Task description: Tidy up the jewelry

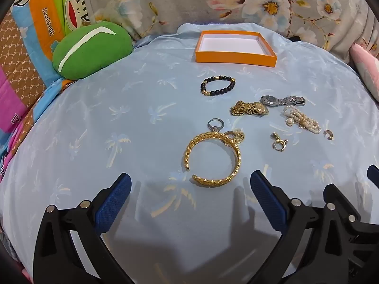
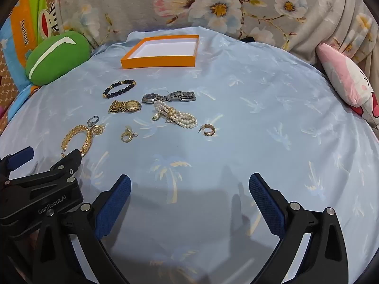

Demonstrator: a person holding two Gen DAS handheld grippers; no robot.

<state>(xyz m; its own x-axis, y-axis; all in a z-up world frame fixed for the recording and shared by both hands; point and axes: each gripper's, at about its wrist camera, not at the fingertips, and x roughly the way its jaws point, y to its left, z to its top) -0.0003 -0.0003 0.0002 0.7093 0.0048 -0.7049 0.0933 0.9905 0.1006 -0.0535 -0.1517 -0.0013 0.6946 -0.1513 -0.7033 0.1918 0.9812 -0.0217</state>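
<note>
Both the left gripper (image 1: 190, 184) and right gripper (image 2: 189, 184) hover wide and empty; the scattered jewellery lies near the shallow orange cardboard box (image 1: 234, 58); the woven gold cuff bangle (image 1: 213, 156), touching a silver stone ring (image 1: 215, 125), could drag it along; soft blue palm-print cloth (image 2: 260, 118) might bunch under the pads.

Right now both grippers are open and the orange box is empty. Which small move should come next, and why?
Probably lower the left gripper onto the gold bangle: it lies just ahead of its open fingers, nearest of all the jewelry, and nothing is in the orange box yet.
</note>
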